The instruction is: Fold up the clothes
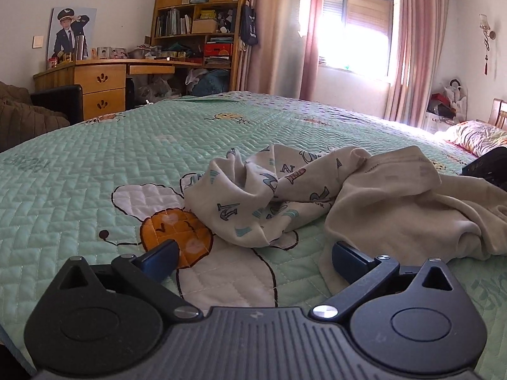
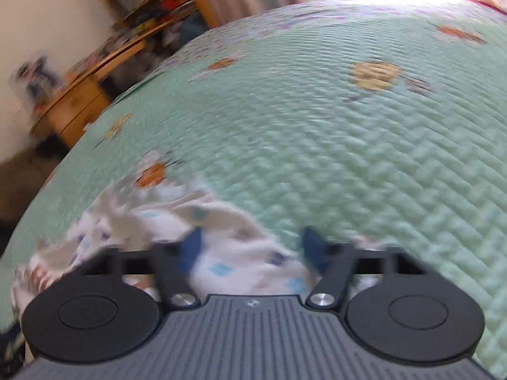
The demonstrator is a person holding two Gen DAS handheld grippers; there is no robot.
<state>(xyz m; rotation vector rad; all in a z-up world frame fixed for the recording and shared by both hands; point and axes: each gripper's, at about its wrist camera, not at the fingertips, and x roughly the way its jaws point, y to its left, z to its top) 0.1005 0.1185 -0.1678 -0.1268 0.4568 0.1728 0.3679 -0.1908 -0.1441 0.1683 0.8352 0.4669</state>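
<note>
The crumpled garment (image 1: 285, 196), cream with printed letters, is lying in a heap on the bed (image 1: 95, 174), spread over the green quilt with its plain inner side bunched up toward the right. The left tool (image 1: 253, 256) is hovering low just in front of the heap with its jaws standing wide and nothing between them, the right-hand finger (image 1: 348, 258) sitting over the near edge of the cloth. The right tool (image 2: 253, 250) is showing in a heavily blurred view; its fingers are appearing apart there with cloth (image 2: 221, 253) lying between and beneath them, so no grip is visible. The risk from here is probably a poor pick: closing on a thick bunch instead of a single hem would be lifting several layers at once and leaving the garment twisted. With the right side blurred, its grasp may be landing off the intended corner, and pulling against an uneven hold could be dragging the heap across the quilt rather than spreading it flat.
</note>
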